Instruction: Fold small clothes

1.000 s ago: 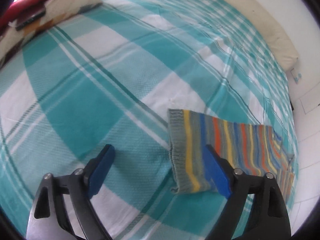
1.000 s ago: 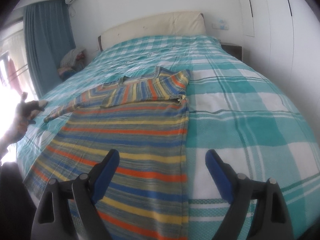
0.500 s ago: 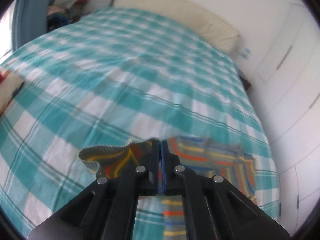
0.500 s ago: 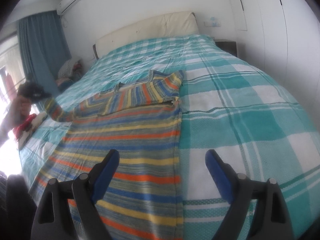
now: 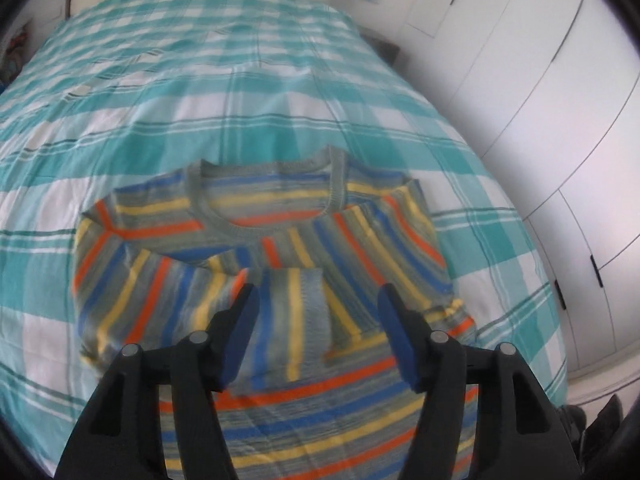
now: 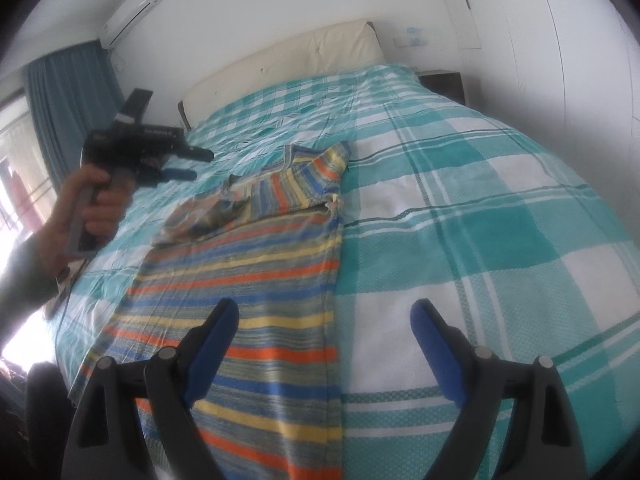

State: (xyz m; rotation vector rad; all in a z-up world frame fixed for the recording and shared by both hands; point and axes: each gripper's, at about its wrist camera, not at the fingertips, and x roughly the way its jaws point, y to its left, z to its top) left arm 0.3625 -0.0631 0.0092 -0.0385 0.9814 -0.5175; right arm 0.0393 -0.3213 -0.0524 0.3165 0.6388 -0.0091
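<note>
Striped knit fills the left wrist view: the sweater (image 5: 256, 216) lies flat on the checked bedspread (image 5: 200, 92), and its left sleeve (image 5: 192, 304), which half a second ago hung pinched in the left gripper (image 5: 316, 332), now lies folded across the chest with the cuff just below the neckline. That gripper has let go, its blue pads spread wide and holding nothing above the cuff. By my reading both sleeves are now tucked in, so the body fold is what remains. From the right wrist view, the left gripper (image 6: 176, 166) hovers above the bed beside the folded shoulder area, while the sweater (image 6: 248, 280) stretches along the bedspread (image 6: 480, 220) toward the camera. The right gripper (image 6: 324, 340) is released too, straddling the garment's right edge near the hem and gripping nothing. No container shows in either view.
</note>
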